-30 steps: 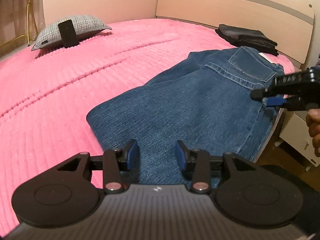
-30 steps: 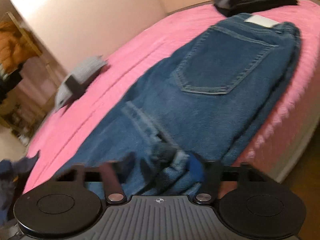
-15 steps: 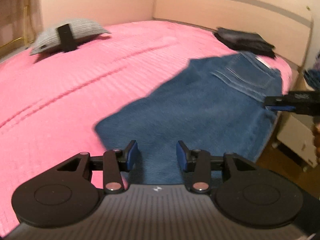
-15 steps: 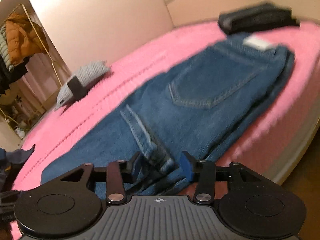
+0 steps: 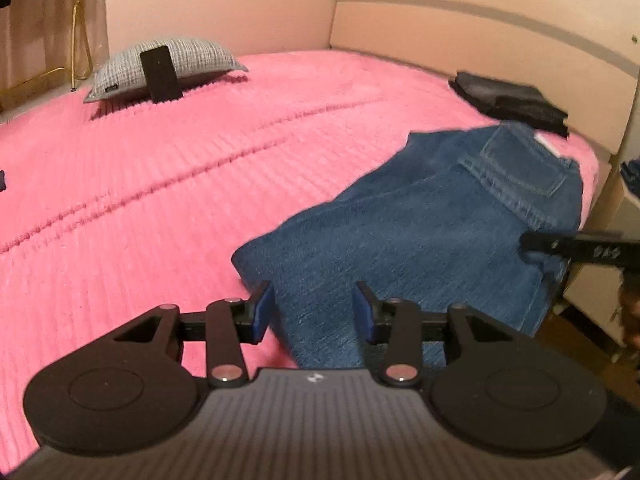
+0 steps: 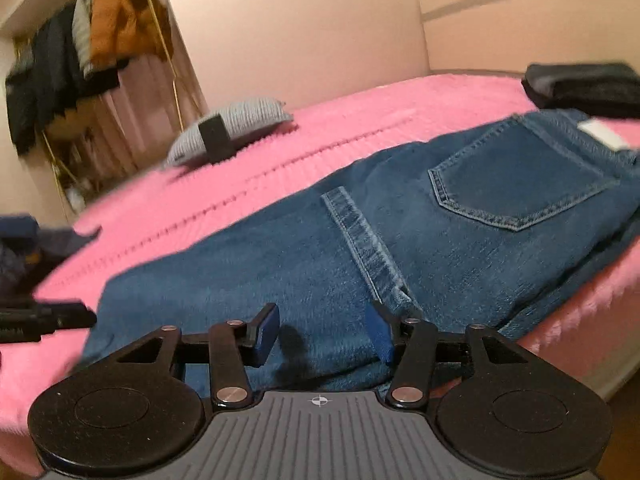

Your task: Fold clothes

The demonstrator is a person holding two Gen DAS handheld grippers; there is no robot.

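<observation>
- On the pink bed (image 5: 160, 184), folded jeans (image 5: 420, 232) lie near its edge.
- Left gripper (image 5: 314, 312) spread, empty, above the jeans' fold.
- Right gripper (image 6: 322, 334) now spread; a second ago it pinched denim.

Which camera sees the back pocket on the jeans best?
The right wrist view: the back pocket on the jeans looks big there, and its stitching shows clearly. In the left wrist view the same pocket sits farther off and smaller, with fainter seams.
</observation>
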